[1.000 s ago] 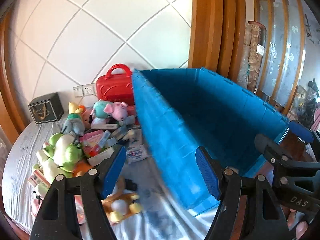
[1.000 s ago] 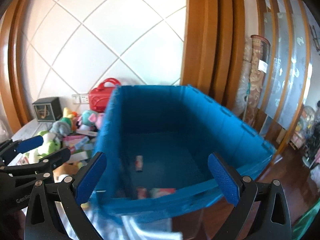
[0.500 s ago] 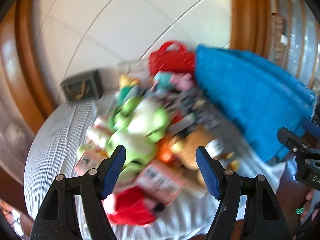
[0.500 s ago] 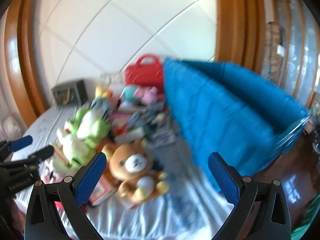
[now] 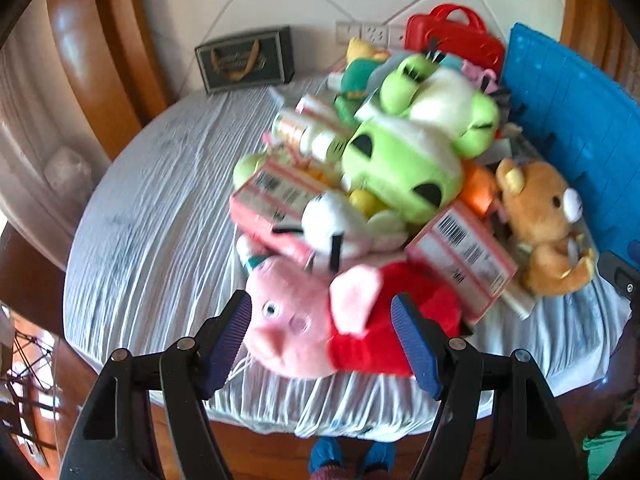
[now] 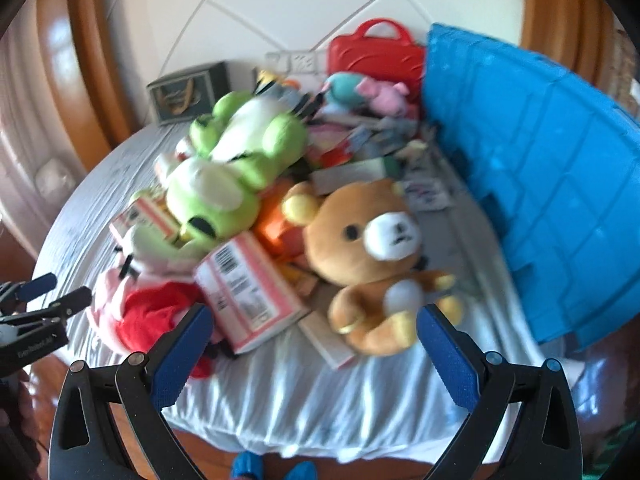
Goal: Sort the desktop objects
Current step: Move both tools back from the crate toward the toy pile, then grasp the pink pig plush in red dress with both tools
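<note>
**Soft toys waiting beside the bin**

While heaped on the white-clothed table (image 5: 152, 208) left of the blue bin (image 6: 540, 184): brown bear (image 6: 372, 248), pink pig plush (image 5: 316, 316). Probably light, squashy, best pinched mid-body. Left gripper (image 5: 322, 338) spread wide around the pig; right gripper (image 6: 316, 354) likewise unclenched, empty.

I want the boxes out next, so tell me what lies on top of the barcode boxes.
The green frog plush sprawls over the two barcode boxes, and a white plush lies between them. The pig overlaps their near ends. What lies under the boxes is covered.
</note>
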Motion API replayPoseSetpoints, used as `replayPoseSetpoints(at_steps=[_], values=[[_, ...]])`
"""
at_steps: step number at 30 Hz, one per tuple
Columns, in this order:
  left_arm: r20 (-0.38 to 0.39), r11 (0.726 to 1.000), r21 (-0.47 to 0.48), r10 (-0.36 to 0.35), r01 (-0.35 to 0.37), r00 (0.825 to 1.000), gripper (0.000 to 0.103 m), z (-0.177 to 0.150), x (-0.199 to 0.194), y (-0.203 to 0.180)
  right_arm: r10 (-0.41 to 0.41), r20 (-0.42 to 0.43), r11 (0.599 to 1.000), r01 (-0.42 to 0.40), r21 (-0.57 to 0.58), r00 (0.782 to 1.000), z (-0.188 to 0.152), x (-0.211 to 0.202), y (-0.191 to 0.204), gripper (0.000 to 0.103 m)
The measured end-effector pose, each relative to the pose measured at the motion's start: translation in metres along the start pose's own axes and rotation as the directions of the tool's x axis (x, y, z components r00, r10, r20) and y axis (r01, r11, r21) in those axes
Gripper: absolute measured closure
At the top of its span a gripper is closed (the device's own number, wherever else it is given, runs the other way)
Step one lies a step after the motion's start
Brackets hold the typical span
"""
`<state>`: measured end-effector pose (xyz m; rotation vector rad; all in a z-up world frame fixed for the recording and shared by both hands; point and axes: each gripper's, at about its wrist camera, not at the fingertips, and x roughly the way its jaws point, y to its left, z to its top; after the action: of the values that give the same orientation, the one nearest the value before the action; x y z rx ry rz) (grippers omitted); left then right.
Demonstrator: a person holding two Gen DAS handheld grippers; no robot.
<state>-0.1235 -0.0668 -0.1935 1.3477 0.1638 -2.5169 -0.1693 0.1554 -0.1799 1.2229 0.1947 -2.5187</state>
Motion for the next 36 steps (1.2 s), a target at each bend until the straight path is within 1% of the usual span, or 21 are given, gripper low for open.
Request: replayPoseSetpoints(at_steps=[2,6,9,11,14,19,21,26,28,29,31,32,33,34,36], values=[[-0.015,1.0,-0.003,-0.011,0.011,1.0,0.031,-0.005,0.006,0.008,0.005,-0.021,1.0,-0.005,-0.017,1.0,-0.002,0.008,0.012,0.0],[-0.042,0.999,0.03,-0.032,0.033,0.999,0.031,-0.014,0.023,0.023,0.01,-0.055,1.0,-0.011,-0.018,0.998,-0.006,0.02,0.033,0.0],[-0.068,0.995,0.068,-0.067,0.072,0.995,0.031,-0.021,0.037,0.03,0.014,-0.086,1.0,-0.013,0.002,0.996,-0.015,0.032,0.05,0.0],[-0.088,0.992,0.087,-0.082,0.09,0.993,0.031,-0.026,0.045,0.035,0.03,-0.116,0.999,-0.027,0.031,0.993,-0.022,0.043,0.062,0.0],[-0.123,0.986,0.09,-0.13,0.141,0.984,0.031,-0.034,0.061,0.042,0.044,-0.158,0.998,-0.038,0.042,0.986,-0.033,0.057,0.082,0.0],[-0.183,0.977,0.068,-0.187,0.202,0.965,0.031,-0.045,0.085,0.049,0.071,-0.204,0.997,-0.062,0.047,0.976,-0.046,0.073,0.106,0.0],[-0.182,0.973,0.067,-0.205,0.22,0.962,0.031,-0.046,0.089,0.05,0.086,-0.217,0.996,-0.077,0.052,0.972,-0.048,0.079,0.114,0.0],[-0.167,0.966,0.123,-0.206,0.228,0.964,0.031,-0.048,0.086,0.045,0.112,-0.232,0.993,-0.102,0.053,0.966,-0.05,0.094,0.132,0.0],[-0.168,0.966,0.147,-0.189,0.214,0.967,0.031,-0.051,0.089,0.042,0.113,-0.245,0.993,-0.103,0.053,0.963,-0.051,0.102,0.136,0.0],[-0.173,0.966,0.146,-0.19,0.216,0.966,0.031,-0.051,0.091,0.041,0.113,-0.256,0.993,-0.102,0.055,0.96,-0.052,0.108,0.138,0.0],[-0.16,0.966,0.158,-0.179,0.204,0.971,0.028,-0.049,0.094,0.039,0.123,-0.262,0.991,-0.106,0.077,0.957,-0.054,0.115,0.137,0.0],[-0.151,0.965,0.171,-0.173,0.198,0.973,0.021,-0.049,0.095,0.039,0.124,-0.265,0.991,-0.105,0.082,0.956,-0.054,0.118,0.137,0.0],[-0.153,0.965,0.182,-0.164,0.191,0.975,0.017,-0.049,0.098,0.037,0.124,-0.268,0.991,-0.105,0.083,0.955,-0.055,0.121,0.137,0.0],[-0.157,0.963,0.184,-0.166,0.194,0.974,0.016,-0.049,0.101,0.037,0.131,-0.269,0.99,-0.112,0.085,0.954,-0.055,0.123,0.137,0.0],[-0.148,0.962,0.185,-0.174,0.2,0.974,0.01,-0.049,0.105,0.038,0.145,-0.267,0.988,-0.125,0.09,0.953,-0.055,0.128,0.137,0.0]])
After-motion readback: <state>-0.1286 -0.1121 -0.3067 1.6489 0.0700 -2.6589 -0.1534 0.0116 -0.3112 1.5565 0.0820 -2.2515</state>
